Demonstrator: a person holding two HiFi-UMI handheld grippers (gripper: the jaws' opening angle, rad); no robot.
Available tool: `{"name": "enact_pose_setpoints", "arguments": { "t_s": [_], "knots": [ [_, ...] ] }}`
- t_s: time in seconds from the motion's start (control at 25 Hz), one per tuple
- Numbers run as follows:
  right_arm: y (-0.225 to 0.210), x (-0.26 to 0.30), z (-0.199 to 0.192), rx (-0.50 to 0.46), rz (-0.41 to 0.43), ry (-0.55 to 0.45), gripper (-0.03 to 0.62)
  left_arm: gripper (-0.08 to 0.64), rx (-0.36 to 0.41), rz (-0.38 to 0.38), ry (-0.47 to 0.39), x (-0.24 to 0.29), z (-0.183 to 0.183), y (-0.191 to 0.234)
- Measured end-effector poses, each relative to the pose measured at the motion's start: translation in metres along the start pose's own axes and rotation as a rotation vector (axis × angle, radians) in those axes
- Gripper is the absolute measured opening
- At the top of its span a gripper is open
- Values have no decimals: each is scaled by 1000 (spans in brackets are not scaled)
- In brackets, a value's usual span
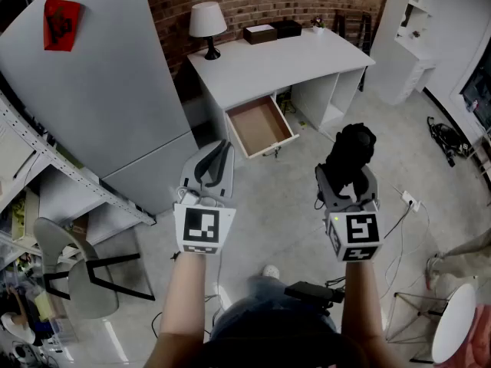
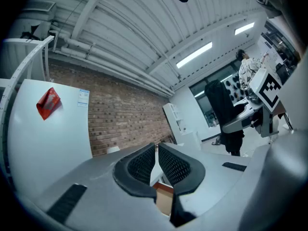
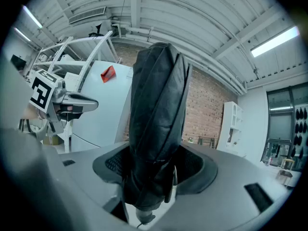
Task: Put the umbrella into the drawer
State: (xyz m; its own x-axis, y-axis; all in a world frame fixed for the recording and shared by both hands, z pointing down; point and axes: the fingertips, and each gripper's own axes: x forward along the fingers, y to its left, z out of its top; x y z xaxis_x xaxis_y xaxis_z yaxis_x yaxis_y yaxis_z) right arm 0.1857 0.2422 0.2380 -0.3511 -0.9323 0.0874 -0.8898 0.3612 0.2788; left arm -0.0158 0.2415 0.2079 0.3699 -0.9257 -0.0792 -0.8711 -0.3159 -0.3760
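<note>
A folded black umbrella (image 1: 353,148) stands upright between the jaws of my right gripper (image 1: 350,176), which is shut on it. In the right gripper view the umbrella (image 3: 159,114) fills the middle and hides what lies ahead. The wooden drawer (image 1: 259,125) hangs pulled out under the white desk (image 1: 268,64), ahead and between both grippers, with nothing seen inside. My left gripper (image 1: 221,152) is held level to the left of the drawer's front, its jaws shut on nothing (image 2: 157,150). A slice of the drawer (image 2: 163,198) shows below its pads.
A table lamp (image 1: 207,23) and two boxes (image 1: 261,33) sit on the desk. A tall grey cabinet (image 1: 100,90) stands left of it, with a chair (image 1: 77,274) nearer. White shelving (image 1: 418,29) is at the right. A power strip (image 1: 409,199) and cables lie on the floor.
</note>
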Motion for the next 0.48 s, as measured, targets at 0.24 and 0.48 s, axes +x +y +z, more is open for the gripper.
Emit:
{"name": "enact_pose_setpoints", "arguments": {
  "t_s": [0.24,0.48],
  "knots": [
    [-23,20,-17,14,-20,18,256,3,3,0,-14,30,-8,-3],
    [-27,30,-23,30,-50,49,256,3,-10,-5,2,39,-22,13]
  ]
}}
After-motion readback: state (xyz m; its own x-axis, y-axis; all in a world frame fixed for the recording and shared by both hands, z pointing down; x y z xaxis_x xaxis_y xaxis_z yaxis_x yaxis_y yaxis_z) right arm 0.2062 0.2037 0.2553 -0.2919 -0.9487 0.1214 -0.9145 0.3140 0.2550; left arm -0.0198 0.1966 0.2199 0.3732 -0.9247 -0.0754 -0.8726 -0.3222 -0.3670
